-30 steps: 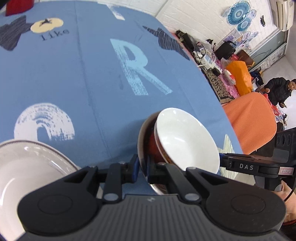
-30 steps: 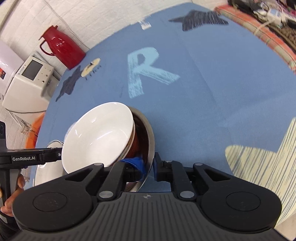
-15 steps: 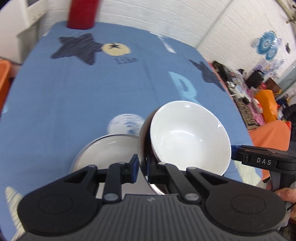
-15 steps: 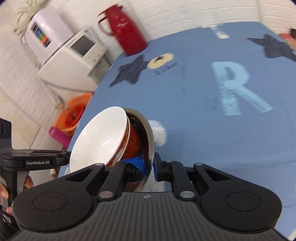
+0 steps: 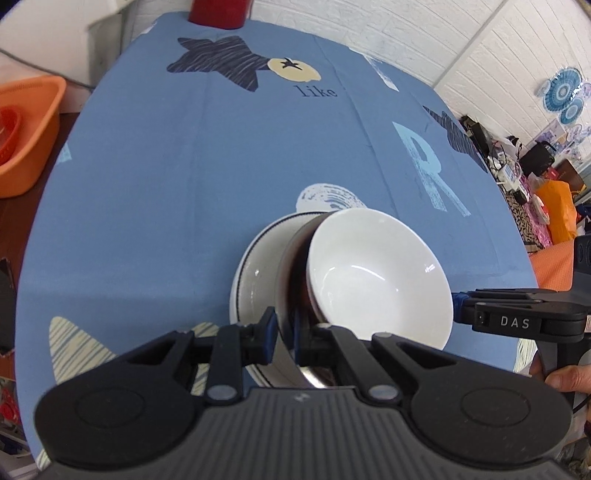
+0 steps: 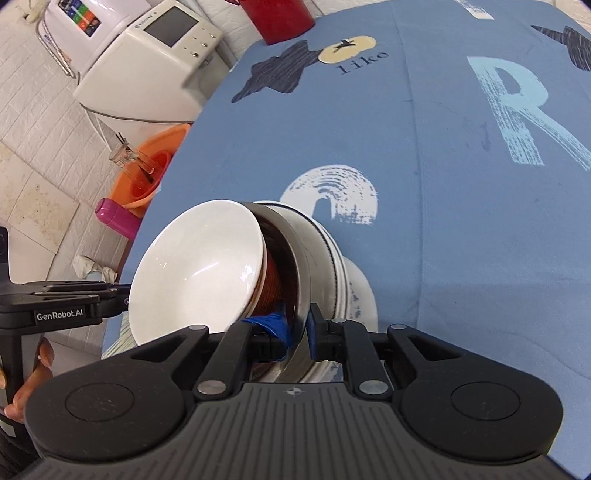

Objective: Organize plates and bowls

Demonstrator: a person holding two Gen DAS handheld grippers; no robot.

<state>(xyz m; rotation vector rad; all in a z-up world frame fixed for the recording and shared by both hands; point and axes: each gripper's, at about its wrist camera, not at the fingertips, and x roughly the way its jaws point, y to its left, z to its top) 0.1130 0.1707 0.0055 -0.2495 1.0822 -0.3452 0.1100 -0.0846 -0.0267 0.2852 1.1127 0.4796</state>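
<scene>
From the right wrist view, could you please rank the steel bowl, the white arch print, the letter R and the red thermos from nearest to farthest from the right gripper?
1. steel bowl, clamped at its rim by the right gripper.
2. white arch print, just beyond the bowls.
3. letter R, farther, to the right.
4. red thermos, at the table's far edge.

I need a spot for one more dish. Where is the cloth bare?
Bare: between the dark star and the plate, and between the white arch print and the R. Crowded near the plate: both grippers hold the steel bowl stack above it.
</scene>
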